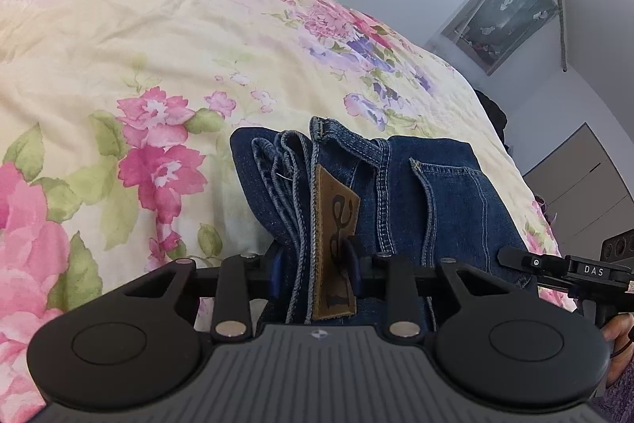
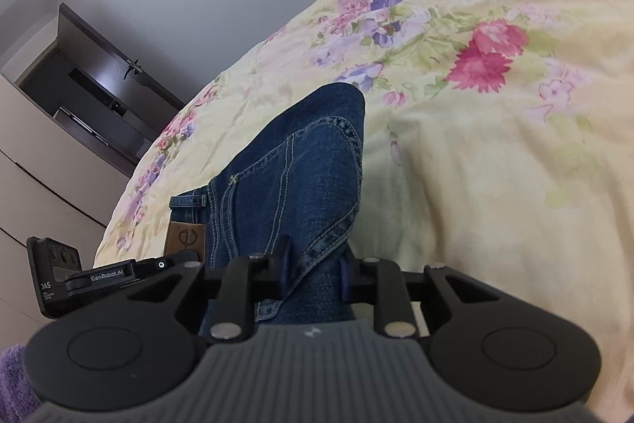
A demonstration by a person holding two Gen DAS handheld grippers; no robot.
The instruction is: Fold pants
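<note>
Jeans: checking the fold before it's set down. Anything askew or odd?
Nothing damaged. The jeans are a thick folded bundle over the bed, clamped by both grippers: left at the waistband's leather patch, right on a seamed edge. Layers at the waistband sit slightly uneven.

Black left gripper [image 1: 315, 270], blue-padded jaws, ribbed grey housing, silver screws.

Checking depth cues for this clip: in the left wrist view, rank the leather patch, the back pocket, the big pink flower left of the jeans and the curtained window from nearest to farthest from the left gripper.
1. Leather patch, between the left gripper fingers.
2. Back pocket, just right.
3. Pink flower, on the bedspread, left.
4. Curtained window, far wall, upper right.
</note>
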